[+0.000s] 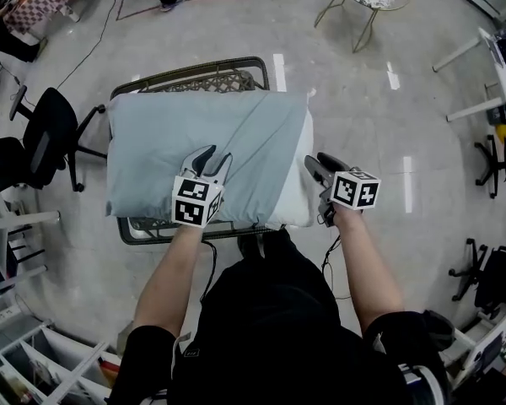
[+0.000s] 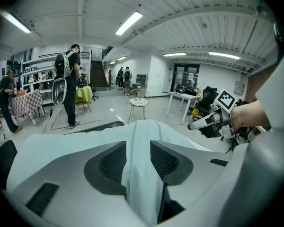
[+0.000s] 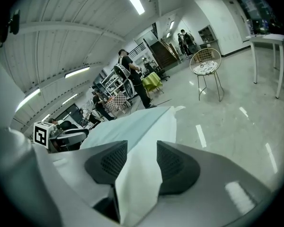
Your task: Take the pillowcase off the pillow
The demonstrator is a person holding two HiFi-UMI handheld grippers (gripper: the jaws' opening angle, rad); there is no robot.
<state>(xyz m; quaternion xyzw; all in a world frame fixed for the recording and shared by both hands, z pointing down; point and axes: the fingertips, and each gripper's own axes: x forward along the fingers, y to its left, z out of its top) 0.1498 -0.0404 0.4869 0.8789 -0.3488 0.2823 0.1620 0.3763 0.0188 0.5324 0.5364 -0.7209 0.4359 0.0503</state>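
The left gripper [image 1: 215, 153] rests on the grey-blue pillowcase [image 1: 185, 116], its jaws parted, with a raised fold of the cloth lying loose between them and running toward 12 o'clock. At 3 o'clock, the right gripper [image 1: 314, 162] stands parted around the bare white end of the pillow [image 1: 295, 197].

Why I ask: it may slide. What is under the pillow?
A dark metal frame with a woven panel shows past the pillow's far edge, and frame bars show at its near edge. The pillow covers everything between.

Frame [image 1: 204, 79] mostly under pillow [image 1: 297, 188], perhaps chair
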